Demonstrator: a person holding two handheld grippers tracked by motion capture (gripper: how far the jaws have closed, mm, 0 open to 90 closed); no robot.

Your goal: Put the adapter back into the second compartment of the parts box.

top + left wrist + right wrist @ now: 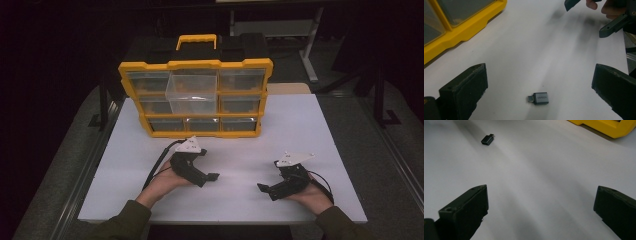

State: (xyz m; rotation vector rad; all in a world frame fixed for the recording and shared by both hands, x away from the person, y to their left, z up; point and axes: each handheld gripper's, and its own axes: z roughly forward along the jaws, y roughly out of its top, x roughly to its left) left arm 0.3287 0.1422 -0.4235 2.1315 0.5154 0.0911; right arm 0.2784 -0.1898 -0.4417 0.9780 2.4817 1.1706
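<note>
Approach stage, judged: left gripper [539, 82] gaping just short of adapter [538, 98]; right gripper [541, 207] gaping, idle; next: lower, clamp adapter

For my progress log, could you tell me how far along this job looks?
Done: one clear drawer stands pulled out of the yellow organizer. In hand: nothing; the left gripper and right gripper are open. Left: the small grey adapter lies untouched on the white table, between the left jaws.

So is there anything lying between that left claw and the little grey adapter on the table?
Nothing visible. The adapter lies flat on bare white table just ahead of the open left gripper, between the lines of its jaws.
</note>
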